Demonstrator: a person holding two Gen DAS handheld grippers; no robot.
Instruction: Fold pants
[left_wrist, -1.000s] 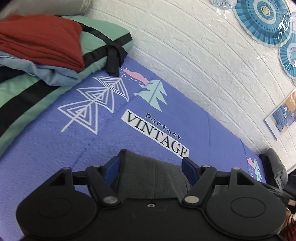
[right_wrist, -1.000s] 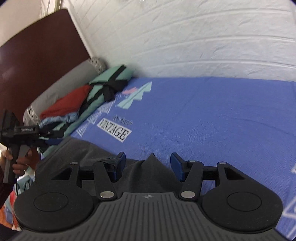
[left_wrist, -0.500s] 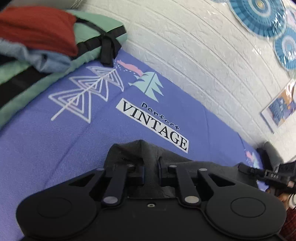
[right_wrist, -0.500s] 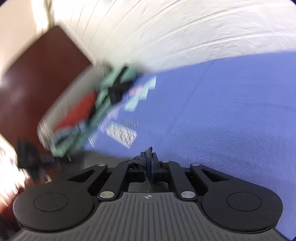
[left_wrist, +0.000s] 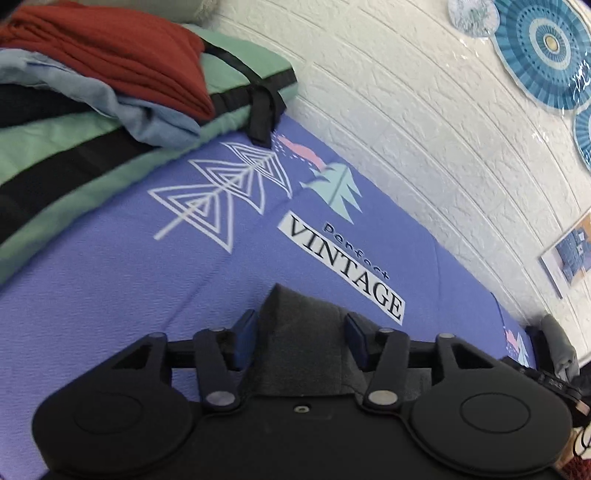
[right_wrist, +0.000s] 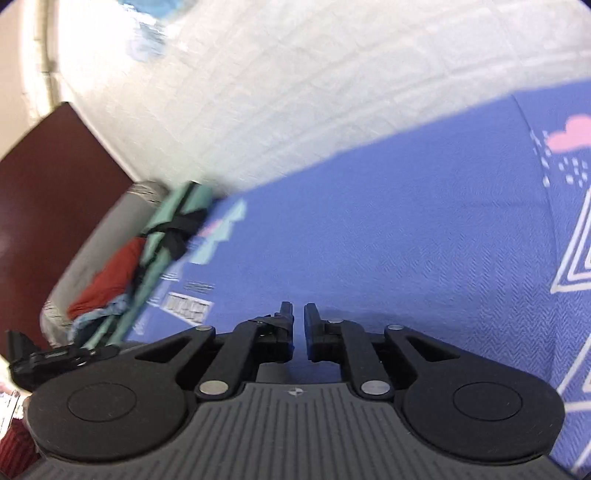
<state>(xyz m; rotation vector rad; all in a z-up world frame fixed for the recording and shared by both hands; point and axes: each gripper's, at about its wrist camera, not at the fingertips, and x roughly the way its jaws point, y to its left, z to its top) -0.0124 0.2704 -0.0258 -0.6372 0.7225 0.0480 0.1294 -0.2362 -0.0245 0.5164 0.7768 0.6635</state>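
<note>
The dark grey pants (left_wrist: 301, 343) lie on the blue printed bedsheet (left_wrist: 110, 280). In the left wrist view a corner of them pokes up between the fingers of my left gripper (left_wrist: 300, 341), which is open around the cloth without pinching it. In the right wrist view my right gripper (right_wrist: 298, 321) has its fingers nearly together with a narrow gap and no cloth between them; only a sliver of grey pants (right_wrist: 271, 374) shows under it. The view is blurred by motion.
A stack of folded clothes, red (left_wrist: 122, 48), light blue and green with black straps, lies at the head of the bed by a dark headboard (right_wrist: 48, 206). A white brick wall (left_wrist: 424, 110) runs along the far side. The other gripper (right_wrist: 48, 360) shows at left.
My left gripper, shut on the pants half a second ago, has opened. My right gripper, shut on a pants corner, no longer holds cloth and has swung up and right.
</note>
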